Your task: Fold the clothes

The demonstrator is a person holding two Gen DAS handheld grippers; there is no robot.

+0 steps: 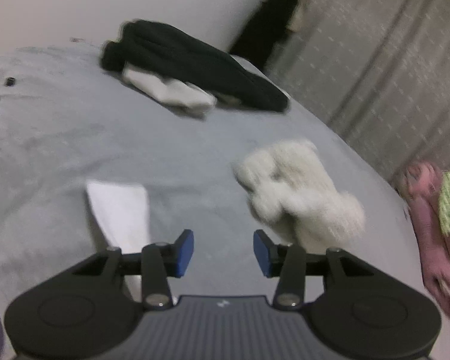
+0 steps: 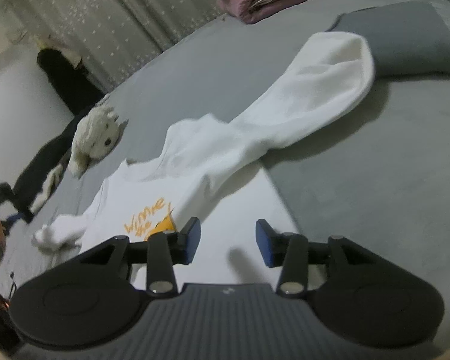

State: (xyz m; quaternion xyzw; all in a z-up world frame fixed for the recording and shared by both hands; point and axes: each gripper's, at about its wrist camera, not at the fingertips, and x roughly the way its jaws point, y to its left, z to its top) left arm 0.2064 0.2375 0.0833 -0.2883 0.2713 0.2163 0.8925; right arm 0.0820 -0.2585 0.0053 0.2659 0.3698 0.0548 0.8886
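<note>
The grey bed (image 2: 360,180) lies under everything. On it my white shirt (image 2: 225,156) spreads, sleeve flung toward the bed's pillow (image 2: 405,39). My right gripper (image 2: 228,241) hovers over its hem, jaws apart, empty. My left gripper (image 1: 223,253), jaws apart and empty, hangs above bare sheet.

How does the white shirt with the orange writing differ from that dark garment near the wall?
The white shirt is pale with orange lettering; the dark garment is black and shows no print. The white shirt lies spread out with one sleeve stretched away, while the dark garment sits bunched in a heap on top of a light cloth. Both rest on the grey bed, untouched by either tongs.
</note>
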